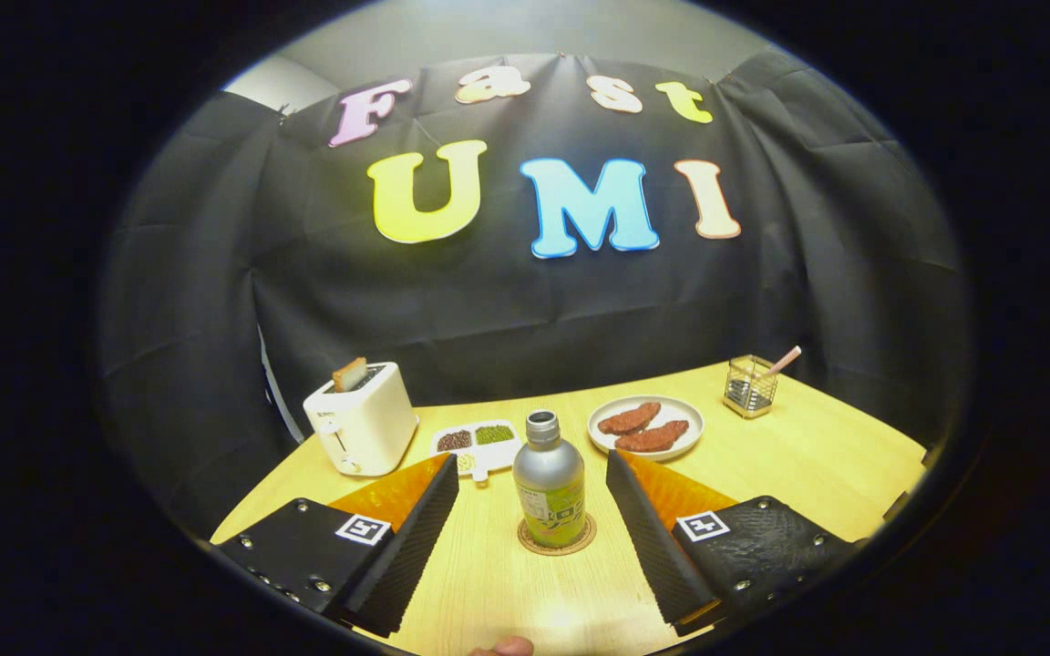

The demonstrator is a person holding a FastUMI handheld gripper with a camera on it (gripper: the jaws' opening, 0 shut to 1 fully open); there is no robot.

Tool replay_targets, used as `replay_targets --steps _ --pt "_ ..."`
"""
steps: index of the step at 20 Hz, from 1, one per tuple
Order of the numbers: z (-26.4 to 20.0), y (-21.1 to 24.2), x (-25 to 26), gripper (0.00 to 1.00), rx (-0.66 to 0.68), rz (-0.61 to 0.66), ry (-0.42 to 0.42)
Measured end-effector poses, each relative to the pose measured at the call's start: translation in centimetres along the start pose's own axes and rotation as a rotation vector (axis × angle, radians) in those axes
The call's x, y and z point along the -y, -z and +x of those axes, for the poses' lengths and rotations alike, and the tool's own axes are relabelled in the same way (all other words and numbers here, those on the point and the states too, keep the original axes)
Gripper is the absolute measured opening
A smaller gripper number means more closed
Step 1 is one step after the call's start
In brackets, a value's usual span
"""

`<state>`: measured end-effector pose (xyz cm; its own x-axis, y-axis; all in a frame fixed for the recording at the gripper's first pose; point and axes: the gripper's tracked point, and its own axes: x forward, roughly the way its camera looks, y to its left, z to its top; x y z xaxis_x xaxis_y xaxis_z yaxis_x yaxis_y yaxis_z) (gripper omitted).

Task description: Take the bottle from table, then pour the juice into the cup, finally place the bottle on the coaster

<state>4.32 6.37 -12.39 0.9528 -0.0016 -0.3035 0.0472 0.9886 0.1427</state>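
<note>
A silver bottle (pixel 549 487) with a green label and no cap stands upright on a round cork coaster (pixel 557 538) on the wooden table (pixel 808 456). My gripper (pixel 532 483) is open, its two black ribbed fingers (pixel 420 528) wide apart on either side of the bottle. Neither finger touches the bottle, which sits level with the fingertips in the gap between them.
Beyond the fingers, a white toaster (pixel 361 424) with a slice of toast stands at the left. A small white divided dish (pixel 479 444) lies behind the bottle, next to a white plate (pixel 645 426) holding brown pieces. A wire holder (pixel 750 384) with a pink stick stands far right.
</note>
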Motion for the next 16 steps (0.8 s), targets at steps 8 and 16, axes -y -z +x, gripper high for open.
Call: replay_targets --steps 8,16 --pt "-5.3 -4.5 -0.7 0.99 0.117 -0.049 -0.052" --pt "-7.6 -6.0 -1.4 0.99 0.165 -0.046 -0.082"
